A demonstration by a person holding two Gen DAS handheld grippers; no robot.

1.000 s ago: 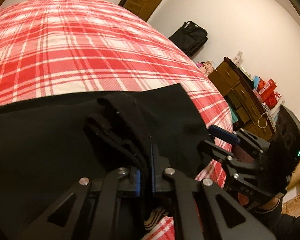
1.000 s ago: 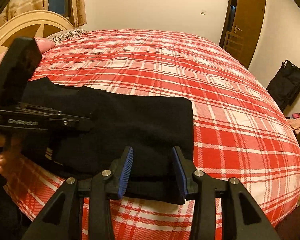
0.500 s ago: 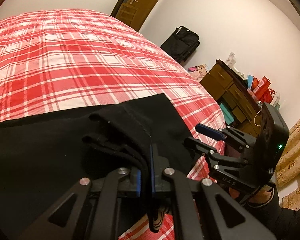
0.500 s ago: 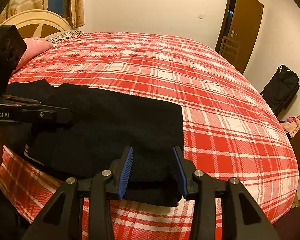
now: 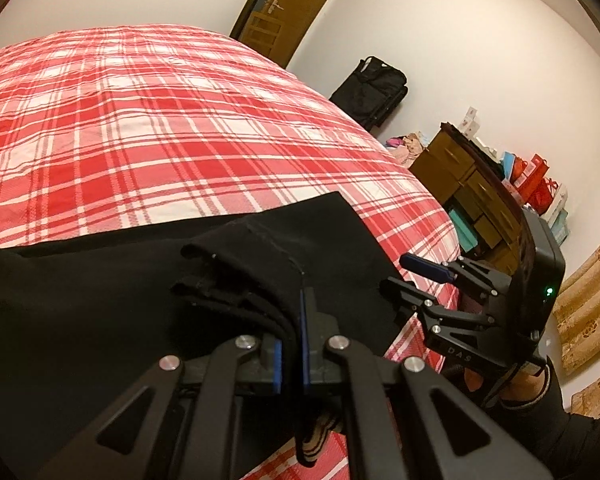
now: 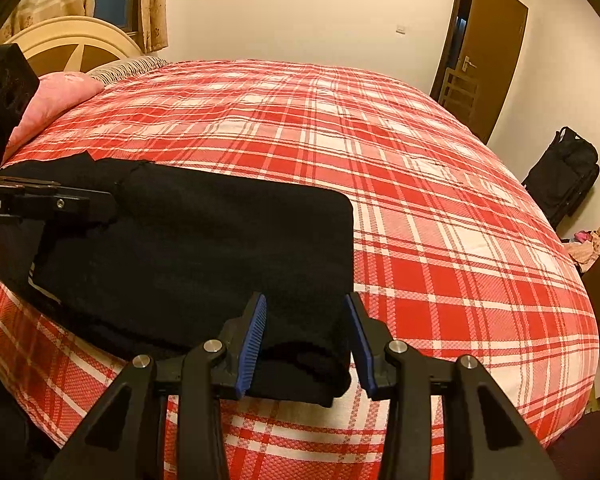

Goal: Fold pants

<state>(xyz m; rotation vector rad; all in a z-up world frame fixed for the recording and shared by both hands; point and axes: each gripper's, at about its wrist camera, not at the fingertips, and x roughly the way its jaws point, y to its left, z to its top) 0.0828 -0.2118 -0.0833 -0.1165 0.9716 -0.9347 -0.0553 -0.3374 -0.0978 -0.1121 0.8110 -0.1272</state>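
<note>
My view takes in a bed with a red plaid cover (image 6: 380, 168), its cream headboard (image 6: 72, 40) at ten o'clock, a brown door (image 6: 492, 48) at two, a black suitcase (image 6: 564, 176) at three, warm light on pale walls (image 6: 300, 0).

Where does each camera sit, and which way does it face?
Left wrist: on the left gripper, shut on the black pants, facing the dresser; the right gripper and a sleeve show.
Right wrist: on the open right gripper, facing the headboard; the left gripper shows.
Shared: pants, plaid bed, door, suitcase.
</note>
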